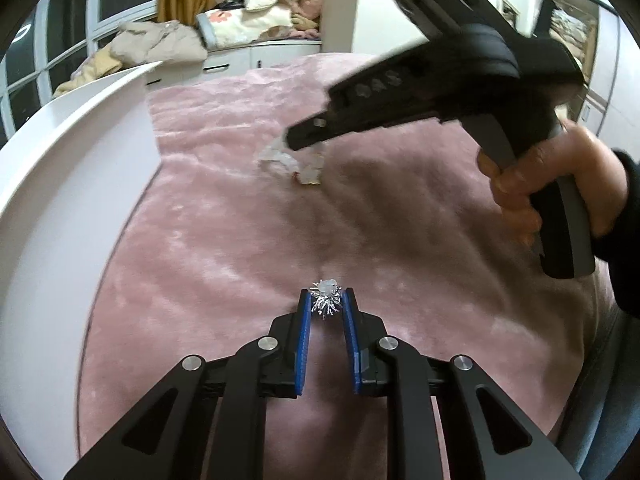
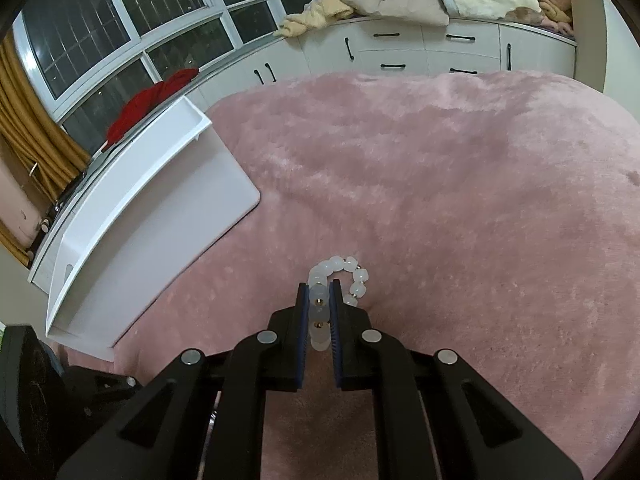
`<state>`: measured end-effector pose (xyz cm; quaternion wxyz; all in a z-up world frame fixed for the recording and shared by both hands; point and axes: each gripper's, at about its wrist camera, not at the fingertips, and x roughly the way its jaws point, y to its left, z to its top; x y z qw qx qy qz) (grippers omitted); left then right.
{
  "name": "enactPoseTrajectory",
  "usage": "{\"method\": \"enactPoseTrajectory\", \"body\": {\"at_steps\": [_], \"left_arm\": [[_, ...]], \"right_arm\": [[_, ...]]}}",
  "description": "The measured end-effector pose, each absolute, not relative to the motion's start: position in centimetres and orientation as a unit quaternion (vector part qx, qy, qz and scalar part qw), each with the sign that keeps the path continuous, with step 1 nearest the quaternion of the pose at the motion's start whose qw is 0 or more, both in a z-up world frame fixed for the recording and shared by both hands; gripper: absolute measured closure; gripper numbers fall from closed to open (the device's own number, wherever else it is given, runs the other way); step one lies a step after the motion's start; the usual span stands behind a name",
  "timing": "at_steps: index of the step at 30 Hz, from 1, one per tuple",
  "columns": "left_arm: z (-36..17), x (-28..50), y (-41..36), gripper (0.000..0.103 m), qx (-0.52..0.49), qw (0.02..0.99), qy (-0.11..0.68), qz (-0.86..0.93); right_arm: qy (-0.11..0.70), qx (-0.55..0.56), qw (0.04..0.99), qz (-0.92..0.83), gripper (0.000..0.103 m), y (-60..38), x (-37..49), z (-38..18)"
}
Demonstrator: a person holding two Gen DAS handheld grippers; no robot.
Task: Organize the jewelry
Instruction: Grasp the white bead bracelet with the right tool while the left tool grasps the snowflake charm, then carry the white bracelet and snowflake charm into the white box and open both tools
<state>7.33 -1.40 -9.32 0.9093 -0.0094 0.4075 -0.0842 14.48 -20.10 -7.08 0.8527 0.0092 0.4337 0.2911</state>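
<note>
Left wrist view: showing the left gripper [image 1: 327, 301] with jaws closed on a small silver spiky brooch [image 1: 327, 299] topped by a pale stone, pinching it between the 2 blue pads [image 1: 305, 322] just above the pink plush blanket [image 1: 240, 240]; showing also the right gripper [image 1: 304, 140], blurred, gripped by a hand [image 1: 532, 184] in a dark sleeve, carrying a pale beaded bracelet [image 1: 292, 162] at its tip over the blanket, with a white tray [image 1: 72, 168] lying at the left edge of the blanket

Right wrist view: showing the right gripper [image 2: 319, 312] with jaws closed on the white bead bracelet [image 2: 340, 276], clamping 3 or so beads between the pads while the rest of the loop is curling out past the fingertips to the right, close over the pink blanket [image 2: 440, 180]; showing the white tray [image 2: 160, 216] well apart at the left, sitting empty on the blanket edge, beside white cabinets [image 2: 400, 52] under the window
</note>
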Motion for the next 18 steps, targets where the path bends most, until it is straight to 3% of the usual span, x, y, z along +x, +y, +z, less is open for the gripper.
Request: {"method": "enactPoseTrajectory", "body": {"at_steps": [18], "left_arm": [[-2.9, 4.0, 1.6, 0.083, -0.001, 0.933, 0.354, -0.068]], "right_arm": [[0.398, 0.007, 0.869, 0.295, 0.092, -20.9, 11.4, -3.1]]}}
